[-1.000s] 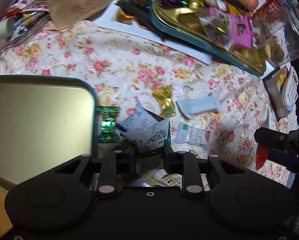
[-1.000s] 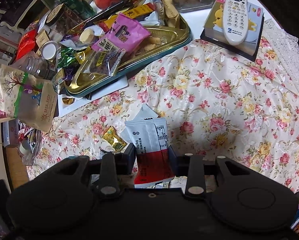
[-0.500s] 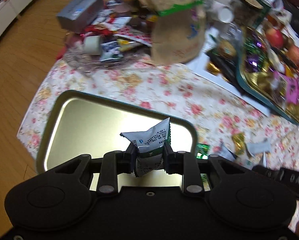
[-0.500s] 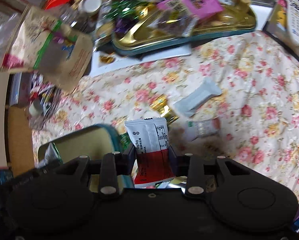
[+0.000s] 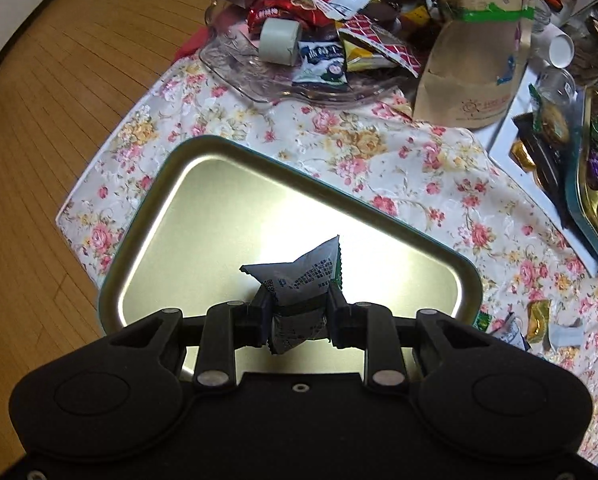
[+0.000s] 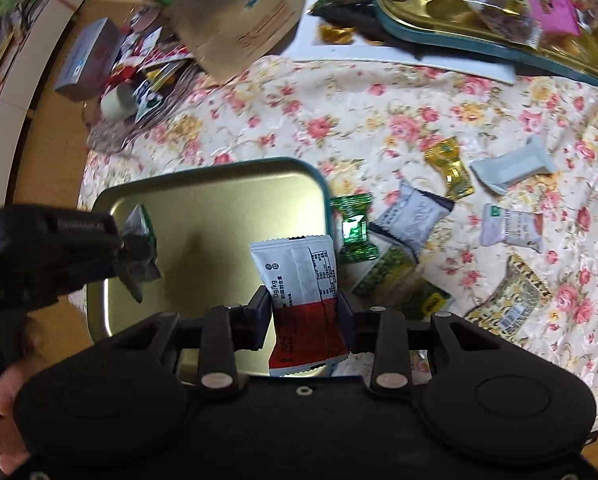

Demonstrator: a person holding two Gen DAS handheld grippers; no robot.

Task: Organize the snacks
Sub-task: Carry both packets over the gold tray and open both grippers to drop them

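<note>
An empty gold tray (image 5: 227, 216) with a teal rim lies on the floral cloth, also in the right wrist view as the gold tray (image 6: 203, 216). My left gripper (image 5: 299, 308) hangs over the tray, shut on a crumpled grey-and-green snack packet (image 5: 299, 276). The right wrist view shows that left gripper (image 6: 127, 256) at the tray's left side. My right gripper (image 6: 305, 312) is shut on a white-and-red snack packet (image 6: 299, 280) above the tray's right edge. Several loose snacks lie right of the tray, among them a green candy (image 6: 355, 228) and a gold candy (image 6: 451, 168).
A glass dish (image 5: 259, 76) of snacks and a brown paper bag (image 5: 475, 64) stand behind the tray. A second gold tray (image 6: 499, 24) heaped with sweets sits at the far right on a white board. The table edge and wood floor (image 5: 39, 120) lie left.
Both grippers have swung left from the loose snack pile to above the empty tray, each carrying its packet. The left one has rolled and now sits over the tray's middle.
</note>
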